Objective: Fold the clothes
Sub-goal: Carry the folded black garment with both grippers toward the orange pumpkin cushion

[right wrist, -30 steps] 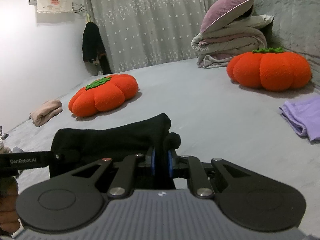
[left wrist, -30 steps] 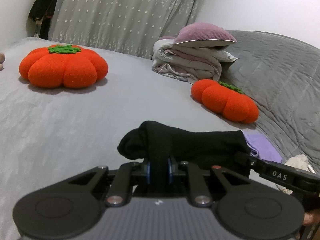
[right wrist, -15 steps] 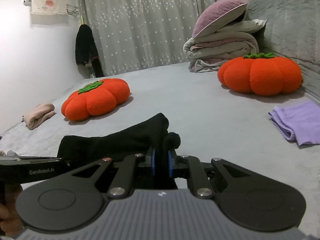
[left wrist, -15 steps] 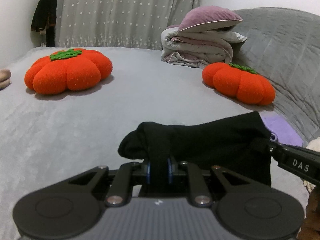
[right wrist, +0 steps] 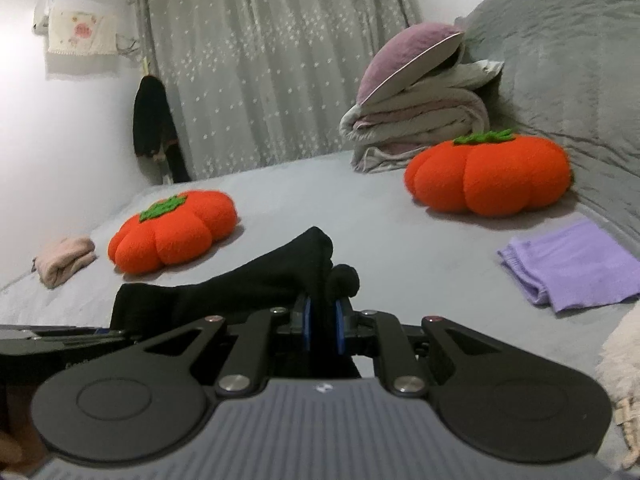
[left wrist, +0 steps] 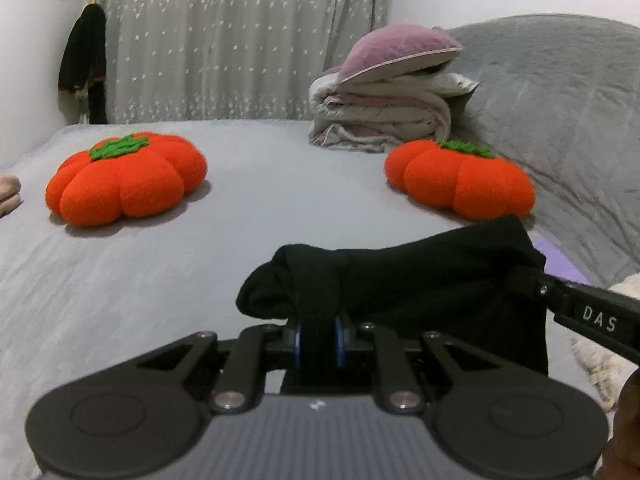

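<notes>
A black garment hangs stretched between both grippers above the grey bed. My left gripper is shut on its left corner, cloth bunched over the blue pads. At the right of the left wrist view, the right gripper's finger pinches the other corner. In the right wrist view my right gripper is shut on the black garment, which runs left to the other gripper. Most of the cloth below the grippers is hidden.
Two orange pumpkin cushions lie on the bed. Folded quilts with a purple pillow are stacked at the back. A folded lilac cloth lies right, a pink cloth left, and a white fluffy item near right.
Both grippers have risen with the black garment, which now hangs higher and tauter between them. The views have tilted up, showing more curtain and wall.
</notes>
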Demonstrator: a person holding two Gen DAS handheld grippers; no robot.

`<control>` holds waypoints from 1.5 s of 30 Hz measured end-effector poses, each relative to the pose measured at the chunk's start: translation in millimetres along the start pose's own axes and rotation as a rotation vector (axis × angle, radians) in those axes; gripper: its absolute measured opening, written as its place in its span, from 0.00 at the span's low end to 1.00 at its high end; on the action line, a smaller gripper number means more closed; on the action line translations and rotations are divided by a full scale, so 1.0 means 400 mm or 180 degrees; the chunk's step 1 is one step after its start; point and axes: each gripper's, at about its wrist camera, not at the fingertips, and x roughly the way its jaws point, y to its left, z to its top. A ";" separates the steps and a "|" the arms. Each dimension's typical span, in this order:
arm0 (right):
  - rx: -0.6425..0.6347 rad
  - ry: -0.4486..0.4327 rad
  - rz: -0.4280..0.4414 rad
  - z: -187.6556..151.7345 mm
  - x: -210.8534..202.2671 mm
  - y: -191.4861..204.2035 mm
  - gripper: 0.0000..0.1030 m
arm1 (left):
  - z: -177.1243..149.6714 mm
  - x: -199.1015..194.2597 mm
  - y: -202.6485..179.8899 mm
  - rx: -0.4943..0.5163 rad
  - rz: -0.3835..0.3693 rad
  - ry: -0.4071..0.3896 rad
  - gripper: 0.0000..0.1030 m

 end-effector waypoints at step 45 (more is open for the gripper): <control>0.0243 -0.0060 -0.1080 0.223 0.091 -0.573 0.13 | 0.149 0.460 -0.553 -0.0374 -0.1131 0.0351 0.14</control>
